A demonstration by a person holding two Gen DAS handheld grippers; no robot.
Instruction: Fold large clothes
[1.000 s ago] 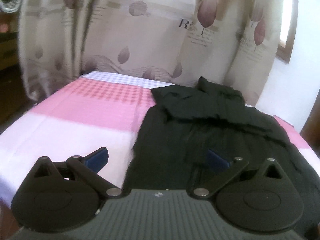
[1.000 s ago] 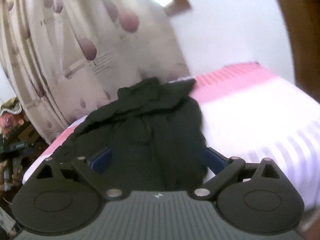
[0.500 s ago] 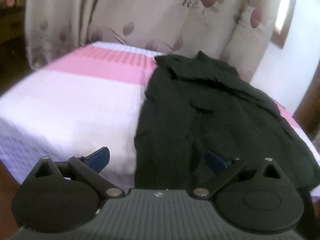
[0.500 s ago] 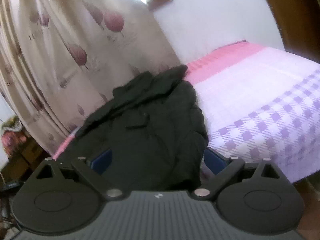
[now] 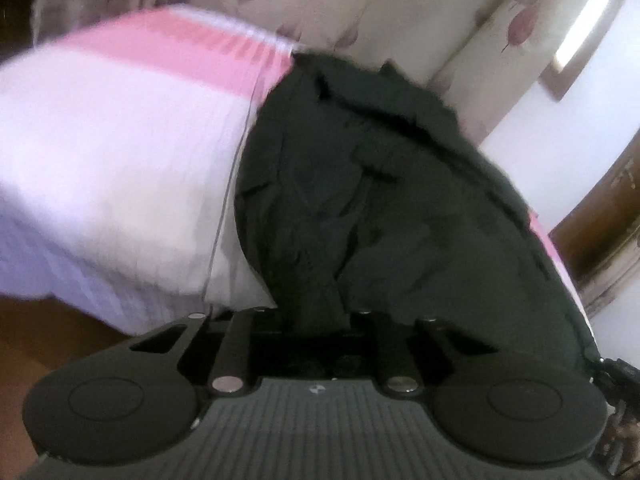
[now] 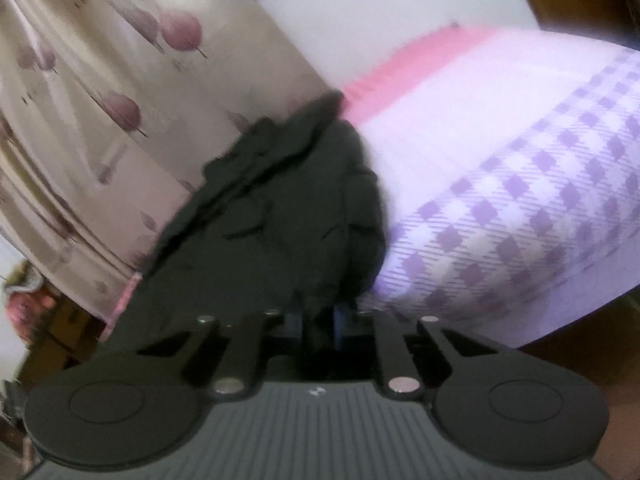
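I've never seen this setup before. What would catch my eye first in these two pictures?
A big dark jacket sprawls across the bed's pink, white and lilac checked sheet, its far end towards the leaf-patterned curtain. At the near edge, the left gripper and the right gripper have each just closed on a bunch of the jacket's hem, the cloth pinched between their jaws.

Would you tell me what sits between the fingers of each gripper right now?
Dark jacket fabric: the left gripper and the right gripper have each just closed on its near hem, as each wrist view shows.
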